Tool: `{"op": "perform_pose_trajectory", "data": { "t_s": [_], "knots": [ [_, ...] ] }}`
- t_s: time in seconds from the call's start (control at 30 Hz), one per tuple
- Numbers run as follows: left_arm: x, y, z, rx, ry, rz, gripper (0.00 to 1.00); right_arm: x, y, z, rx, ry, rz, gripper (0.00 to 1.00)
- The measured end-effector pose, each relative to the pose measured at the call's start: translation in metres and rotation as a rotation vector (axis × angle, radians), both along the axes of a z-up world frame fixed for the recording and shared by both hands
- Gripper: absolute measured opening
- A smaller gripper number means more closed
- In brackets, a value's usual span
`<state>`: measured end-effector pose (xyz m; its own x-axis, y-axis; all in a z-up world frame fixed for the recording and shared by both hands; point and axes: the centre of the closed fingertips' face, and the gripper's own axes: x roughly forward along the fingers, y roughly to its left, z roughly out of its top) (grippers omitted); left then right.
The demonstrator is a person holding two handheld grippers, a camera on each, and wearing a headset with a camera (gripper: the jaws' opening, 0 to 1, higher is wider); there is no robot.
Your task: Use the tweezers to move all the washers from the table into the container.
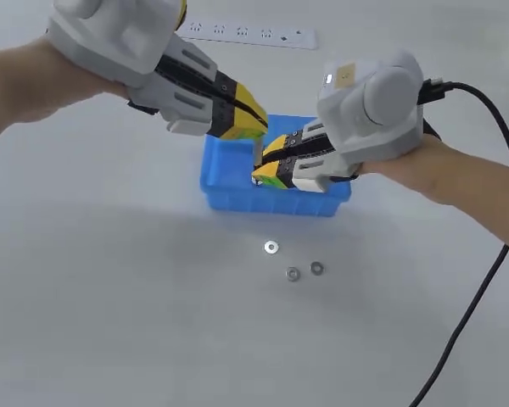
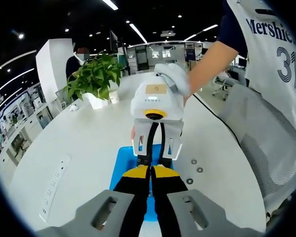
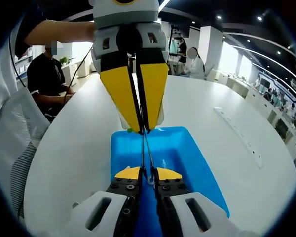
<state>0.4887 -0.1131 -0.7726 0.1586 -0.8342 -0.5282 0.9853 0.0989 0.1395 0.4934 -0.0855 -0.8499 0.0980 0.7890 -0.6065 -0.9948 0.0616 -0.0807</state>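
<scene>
Three metal washers (image 1: 271,247) (image 2: 194,161) lie on the white table just in front of the blue container (image 1: 263,203) (image 2: 121,168) (image 3: 187,153). Above the container the two grippers meet tip to tip. Thin tweezers (image 3: 143,153) run between them. My right gripper (image 1: 261,170) (image 3: 148,174) is shut on one end. My left gripper (image 1: 256,127) (image 2: 151,170) (image 3: 142,129) is shut on the other end, coming in from the far side. What lies inside the container is hidden by the jaws.
A white power strip (image 1: 246,34) (image 2: 52,190) (image 3: 239,131) lies behind the container. A black cable (image 1: 483,297) trails off the right gripper. A potted plant (image 2: 96,76) stands farther along the table. A grey chair (image 2: 266,143) stands beside it.
</scene>
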Motion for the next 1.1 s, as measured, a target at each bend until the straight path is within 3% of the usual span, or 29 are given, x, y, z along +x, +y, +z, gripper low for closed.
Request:
{"op": "perform_pose_trajectory", "data": {
  "t_s": [0.13,0.4,0.87,1.1],
  "knots": [
    [0.0,0.002,0.0,0.003,0.002,-0.003,0.05,0.0,0.001,0.001,-0.001,-0.004,-0.001,0.11],
    [0.001,0.003,0.007,0.007,-0.029,0.0,0.05,0.002,-0.001,0.013,0.008,-0.033,-0.016,0.11],
    [-0.021,0.0,0.043,0.013,-0.068,-0.017,0.05,-0.009,-0.007,0.046,0.056,-0.062,-0.041,0.11],
    [-0.034,-0.009,0.062,-0.009,-0.092,-0.03,0.05,-0.019,-0.015,0.065,0.068,-0.089,-0.049,0.11]
  ]
}}
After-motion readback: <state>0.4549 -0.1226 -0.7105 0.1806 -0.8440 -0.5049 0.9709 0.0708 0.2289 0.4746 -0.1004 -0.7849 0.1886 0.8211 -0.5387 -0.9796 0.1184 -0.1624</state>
